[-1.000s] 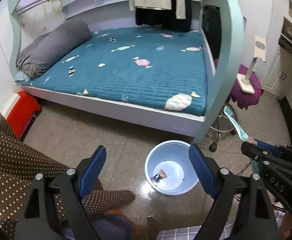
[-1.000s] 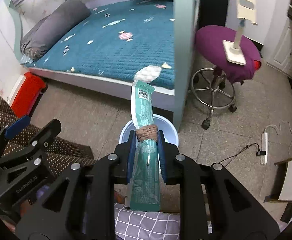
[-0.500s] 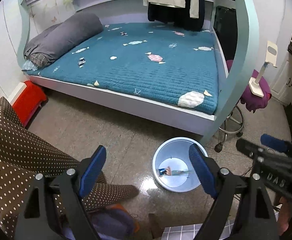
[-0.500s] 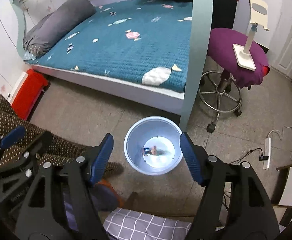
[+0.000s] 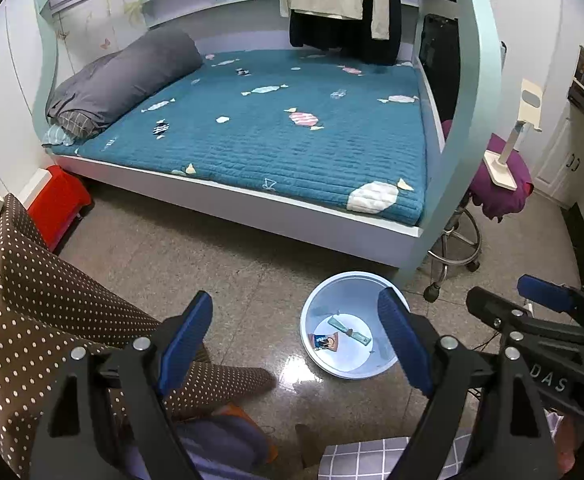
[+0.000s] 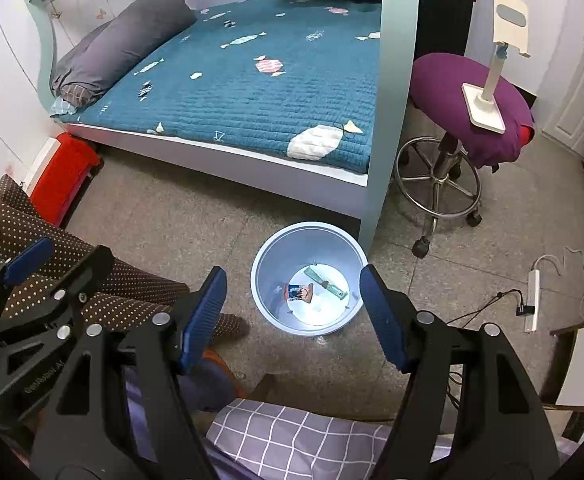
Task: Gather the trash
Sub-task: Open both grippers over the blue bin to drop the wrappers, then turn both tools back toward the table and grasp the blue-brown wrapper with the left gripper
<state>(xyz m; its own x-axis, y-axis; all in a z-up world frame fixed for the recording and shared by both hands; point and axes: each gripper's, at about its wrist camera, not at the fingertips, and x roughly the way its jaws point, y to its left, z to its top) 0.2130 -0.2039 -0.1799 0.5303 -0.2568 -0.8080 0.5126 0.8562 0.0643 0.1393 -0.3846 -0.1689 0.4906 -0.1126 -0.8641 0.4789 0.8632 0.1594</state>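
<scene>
A pale blue bin (image 6: 264,280) (image 5: 312,312) stands on the floor by the bed post. At its bottom lie a teal wrapper (image 6: 326,282) (image 5: 350,330) and a small printed packet (image 6: 300,293) (image 5: 324,341). My right gripper (image 6: 294,310) hangs above the bin, open, nothing between its blue pads. My left gripper (image 5: 296,340) is open too, empty, a little left of the bin. Each gripper shows at the edge of the other's view.
A bed with a teal quilt (image 5: 272,128) fills the back. A purple stool (image 6: 468,96) carries a white stand. A red box (image 6: 64,176) sits left. A person's dotted leg (image 5: 52,308) is at lower left. A power strip and cable (image 6: 532,296) lie right.
My right gripper let go of the teal wrapper, which dropped into the bin beside the packet. Its jaws went from shut on it to open. The left gripper stayed open.
</scene>
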